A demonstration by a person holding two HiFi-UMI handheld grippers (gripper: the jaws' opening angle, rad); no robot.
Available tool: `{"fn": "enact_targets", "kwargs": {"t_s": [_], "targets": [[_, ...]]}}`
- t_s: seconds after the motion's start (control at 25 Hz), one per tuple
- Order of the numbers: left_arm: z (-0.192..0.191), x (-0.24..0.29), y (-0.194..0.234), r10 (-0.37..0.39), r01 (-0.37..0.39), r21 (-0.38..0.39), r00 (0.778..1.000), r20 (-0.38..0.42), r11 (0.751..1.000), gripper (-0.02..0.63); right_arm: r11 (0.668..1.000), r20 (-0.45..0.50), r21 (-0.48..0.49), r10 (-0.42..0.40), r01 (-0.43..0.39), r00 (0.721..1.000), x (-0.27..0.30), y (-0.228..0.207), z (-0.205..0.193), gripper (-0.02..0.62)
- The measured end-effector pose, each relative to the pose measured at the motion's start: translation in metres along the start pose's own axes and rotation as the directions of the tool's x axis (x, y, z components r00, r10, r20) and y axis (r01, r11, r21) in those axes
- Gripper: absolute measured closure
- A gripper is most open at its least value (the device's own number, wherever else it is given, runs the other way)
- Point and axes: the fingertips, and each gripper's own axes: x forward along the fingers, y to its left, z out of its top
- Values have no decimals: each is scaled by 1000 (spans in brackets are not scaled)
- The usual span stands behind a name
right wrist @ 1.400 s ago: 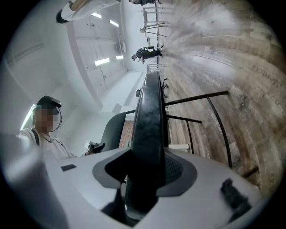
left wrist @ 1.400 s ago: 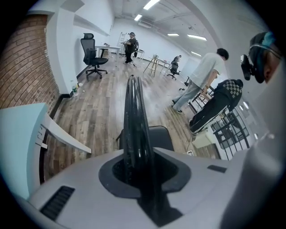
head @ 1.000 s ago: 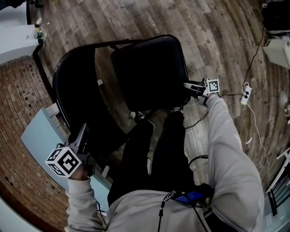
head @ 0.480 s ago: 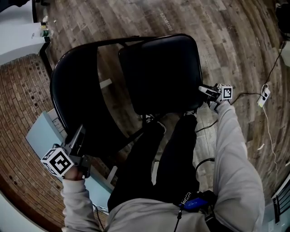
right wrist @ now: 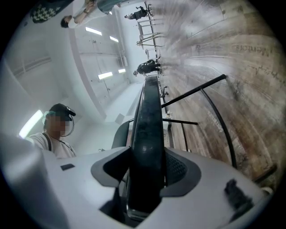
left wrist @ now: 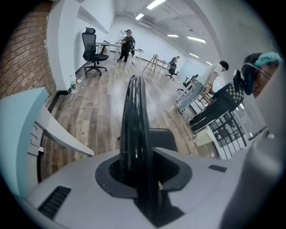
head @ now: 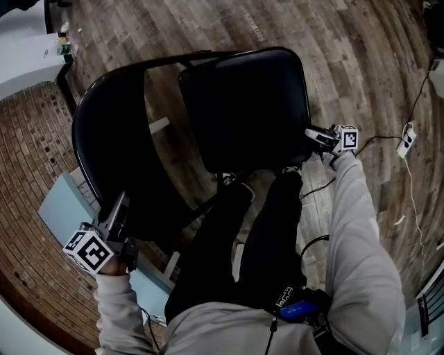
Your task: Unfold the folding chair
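Left gripper (left wrist: 137, 176) clamps the backrest (head: 104, 139), tips hidden overhead; right gripper (right wrist: 145, 179), jaws opening, holds the seat (head: 243, 104) edge.

— Head view?
— Dim, dark at the corners, bowed toward the edges.
— Gripper views?
— Brighter, lit by ceiling strips (left wrist: 154, 4); round black rim, smeared floor (right wrist: 232, 40), soft close up.

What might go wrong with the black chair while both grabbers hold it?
The right gripper's jaws are opening around the seat's edge, so the seat might slip free and swing. The left gripper pinches only the backrest's thin rim, so the chair might twist or tip. The person's legs stand right by the seat and might get bumped.
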Motion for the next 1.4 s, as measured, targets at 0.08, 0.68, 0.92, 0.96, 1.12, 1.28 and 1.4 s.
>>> {"fn": "enact_targets", "kwargs": {"t_s": [0.08, 0.68, 0.92, 0.96, 1.12, 1.28, 1.4], "targets": [[2, -8, 4, 59, -60, 65, 998, 18, 996, 450, 996, 9, -13, -93, 94, 996, -16, 0, 2, 380], [53, -142, -54, 266, -335, 221, 920, 289, 916, 601, 869, -179, -455, -305, 196, 935, 67, 285, 10, 588], [98, -190, -183, 30, -151, 222, 882, 470, 963, 601, 704, -160, -699, -321, 122, 933, 148, 519, 26, 588], [102, -200, -200, -9, -119, 222, 864, 504, 968, 601, 669, -163, -737, -319, 100, 934, 156, 550, 23, 588], [81, -257, -262, -148, -40, 293, 793, 591, 955, 601, 541, -168, -840, -341, 47, 925, 170, 637, -27, 588], [87, -305, -308, -294, 19, 399, 709, 641, 917, 601, 414, -119, -909, -350, 40, 929, 189, 703, -50, 588], [118, -345, -333, -334, 10, 430, 645, 687, 903, 601, 343, -85, -938, -344, 41, 935, 213, 752, -42, 588]]}}
